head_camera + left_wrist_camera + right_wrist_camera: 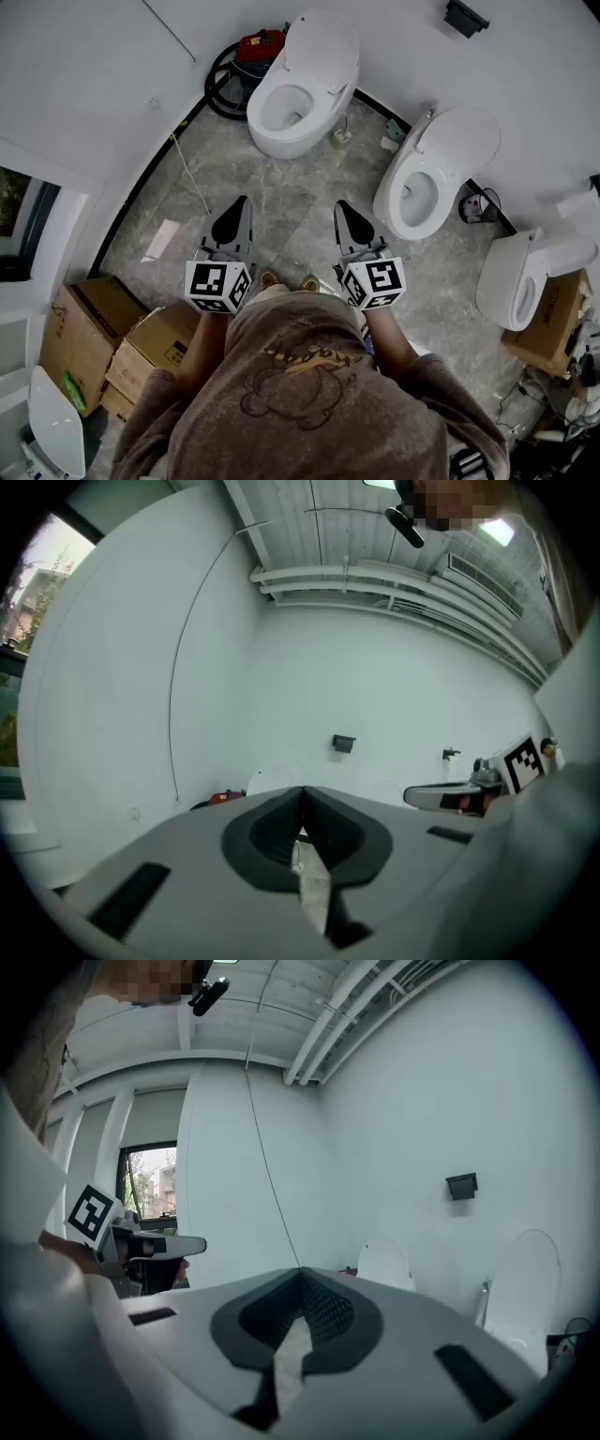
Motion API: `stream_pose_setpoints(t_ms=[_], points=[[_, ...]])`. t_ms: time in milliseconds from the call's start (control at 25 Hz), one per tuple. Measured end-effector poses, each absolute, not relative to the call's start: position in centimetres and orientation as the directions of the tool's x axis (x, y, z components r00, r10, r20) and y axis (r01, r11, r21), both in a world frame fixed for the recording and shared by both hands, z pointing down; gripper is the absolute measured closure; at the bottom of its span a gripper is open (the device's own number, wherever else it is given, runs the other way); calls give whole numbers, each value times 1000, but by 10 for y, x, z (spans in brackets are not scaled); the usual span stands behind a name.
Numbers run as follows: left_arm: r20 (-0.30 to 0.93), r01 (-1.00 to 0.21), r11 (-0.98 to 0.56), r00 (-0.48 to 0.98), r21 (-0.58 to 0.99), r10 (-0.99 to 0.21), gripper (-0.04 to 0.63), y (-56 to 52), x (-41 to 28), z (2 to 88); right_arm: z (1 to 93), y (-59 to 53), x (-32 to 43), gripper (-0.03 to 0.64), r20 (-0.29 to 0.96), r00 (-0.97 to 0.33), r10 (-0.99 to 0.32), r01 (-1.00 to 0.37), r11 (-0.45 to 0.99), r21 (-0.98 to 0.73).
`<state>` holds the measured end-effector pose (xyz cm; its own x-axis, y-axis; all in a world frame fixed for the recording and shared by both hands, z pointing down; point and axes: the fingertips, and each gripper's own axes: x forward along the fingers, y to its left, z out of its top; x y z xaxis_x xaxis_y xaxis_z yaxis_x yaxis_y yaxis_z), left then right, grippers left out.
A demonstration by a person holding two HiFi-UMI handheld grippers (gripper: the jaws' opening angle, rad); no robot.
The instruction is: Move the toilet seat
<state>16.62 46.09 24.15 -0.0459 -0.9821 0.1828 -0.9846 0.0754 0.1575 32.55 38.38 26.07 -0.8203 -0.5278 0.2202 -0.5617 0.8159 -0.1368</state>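
Three white toilets stand along the curved wall. The nearest to my line is the one straight ahead (291, 108), its seat and lid (323, 47) raised. A second toilet (417, 192) stands at the right with its lid (459, 141) up, and a third (511, 281) at the far right. My left gripper (240, 202) and right gripper (343, 206) are held side by side in front of the person, well short of the toilets, both shut with nothing in them. The right gripper view shows two raised lids (384, 1262) (525, 1279) beyond the shut jaws.
Cardboard boxes (89, 328) are stacked at the lower left, with a loose white seat (56, 422) beside them. A red machine with a black hose (258, 47) sits behind the first toilet. A black box (461, 1185) hangs on the wall. Grey tile floor (291, 216) lies ahead.
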Motion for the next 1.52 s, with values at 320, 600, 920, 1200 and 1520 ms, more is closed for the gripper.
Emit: stream_pose_setpoints(t_ms=[320, 600, 920, 1200, 1520], points=[[178, -986, 55, -26, 160, -984, 586, 464, 146, 242, 262, 390, 301, 620, 200, -818, -540, -569, 810, -141], [184, -986, 8, 23, 165, -983, 586, 461, 130, 255, 273, 396, 277, 620, 205, -805, -557, -587, 799, -132], [194, -986, 5, 29, 170, -981, 586, 430, 94, 269, 291, 367, 244, 620, 232, -796, -559, -596, 790, -141], [199, -986, -6, 39, 164, -979, 586, 369, 51, 278, 305, 308, 194, 620, 242, -802, -546, -587, 796, -149], [200, -986, -23, 56, 167, -978, 586, 281, 16, 278, 307, 227, 158, 620, 251, -804, -540, -585, 794, -167]])
